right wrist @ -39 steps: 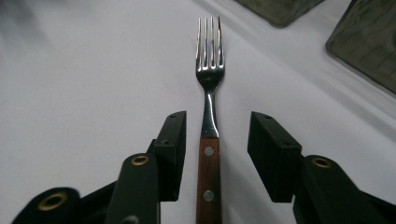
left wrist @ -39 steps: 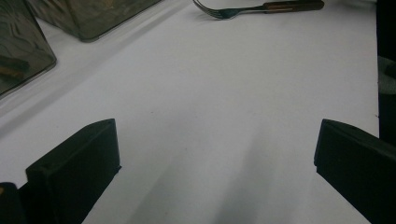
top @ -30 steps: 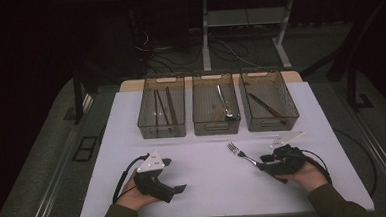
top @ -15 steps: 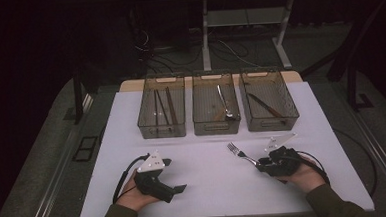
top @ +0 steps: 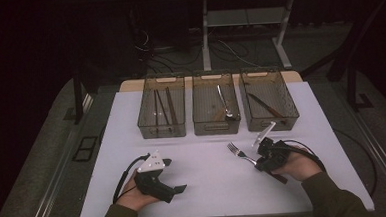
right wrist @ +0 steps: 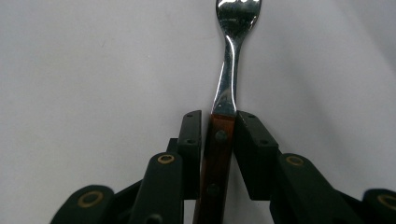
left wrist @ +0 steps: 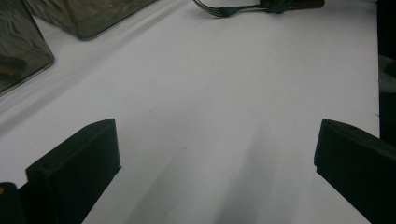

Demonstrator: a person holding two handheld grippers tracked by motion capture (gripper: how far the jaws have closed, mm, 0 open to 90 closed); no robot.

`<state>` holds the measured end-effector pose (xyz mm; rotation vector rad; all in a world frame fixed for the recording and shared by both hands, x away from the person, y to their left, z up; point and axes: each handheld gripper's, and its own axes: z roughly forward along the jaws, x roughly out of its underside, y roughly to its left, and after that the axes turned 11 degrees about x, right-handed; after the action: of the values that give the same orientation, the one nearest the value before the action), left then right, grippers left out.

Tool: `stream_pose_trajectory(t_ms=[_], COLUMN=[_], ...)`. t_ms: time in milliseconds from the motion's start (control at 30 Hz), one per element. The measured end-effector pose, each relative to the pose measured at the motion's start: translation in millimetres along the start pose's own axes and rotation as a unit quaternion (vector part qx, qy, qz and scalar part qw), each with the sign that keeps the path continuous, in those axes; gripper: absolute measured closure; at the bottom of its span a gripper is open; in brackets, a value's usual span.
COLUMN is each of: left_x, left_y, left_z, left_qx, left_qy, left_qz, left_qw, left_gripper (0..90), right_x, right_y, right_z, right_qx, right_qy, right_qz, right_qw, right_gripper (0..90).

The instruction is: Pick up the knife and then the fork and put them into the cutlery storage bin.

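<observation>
A fork (top: 237,152) with a steel head and a reddish wooden handle lies low over the white table (top: 210,187), tines pointing left and away. My right gripper (top: 257,162) is shut on its handle. In the right gripper view the two black jaws clamp the handle (right wrist: 215,158) just below the steel neck (right wrist: 229,70) of the fork. My left gripper (top: 174,175) rests at the front left of the table, open. In the left gripper view its fingers (left wrist: 81,158) stand wide apart over bare table, with the fork (left wrist: 224,8) far ahead.
Three translucent bins stand in a row at the back. The left bin (top: 162,127) holds dark sticks, the middle bin (top: 217,125) a spoon, the right bin (top: 271,122) a knife. Cables trail from both grippers. A metal table frame stands behind.
My right gripper with the fork has shifted very slightly to the left. The left gripper has not moved.
</observation>
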<state>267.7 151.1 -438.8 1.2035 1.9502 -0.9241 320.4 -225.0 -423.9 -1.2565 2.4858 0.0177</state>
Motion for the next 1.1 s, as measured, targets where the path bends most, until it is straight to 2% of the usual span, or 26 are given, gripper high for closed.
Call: stream_pose_trajectory(t_ms=[67, 167, 333, 467, 733, 833, 1100], left_x=[0.1, 0.1, 0.2, 0.2, -0.2, 0.1, 0.6], left_y=[-0.1, -0.6, -0.4, -0.9, -0.8, -0.3, 1.3], left_z=[0.4, 1.0, 1.2, 1.8, 2.1, 1.2, -1.1], left_qx=[0.001, 0.003, 0.004, 0.005, 0.006, 0.006, 0.006], left_qy=[0.001, 0.0, 0.001, 0.003, 0.003, 0.001, -0.005], left_qz=[0.0, 0.0, 0.0, 0.002, 0.003, 0.001, -0.002], left_qw=[1.0, 1.0, 1.0, 1.0, 1.0, 1.0, 1.0], left_gripper=[0.0, 0.0, 0.0, 0.0, 0.0, 0.0, 0.0], right_x=[-6.5, -15.2, -28.4, -31.7, -23.2, -19.5, -11.8], right_y=[-0.7, -1.8, 0.6, 2.8, 0.7, -1.9, -10.5], right_z=[1.0, 2.5, 4.7, 5.4, 0.9, -1.5, -9.5], right_qx=[0.003, 0.0, 0.002, 0.012, 0.021, 0.017, 0.012], right_qy=[0.024, 0.056, 0.103, 0.114, 0.08, 0.062, 0.009], right_qz=[-0.005, 0.001, -0.003, -0.01, -0.009, -0.002, 0.04], right_qw=[0.9997, 0.9984, 0.9947, 0.9934, 0.9965, 0.9979, 0.9991], right_gripper=[71.7, 72.9, 75.2, 77.0, 77.2, 77.1, 77.1])
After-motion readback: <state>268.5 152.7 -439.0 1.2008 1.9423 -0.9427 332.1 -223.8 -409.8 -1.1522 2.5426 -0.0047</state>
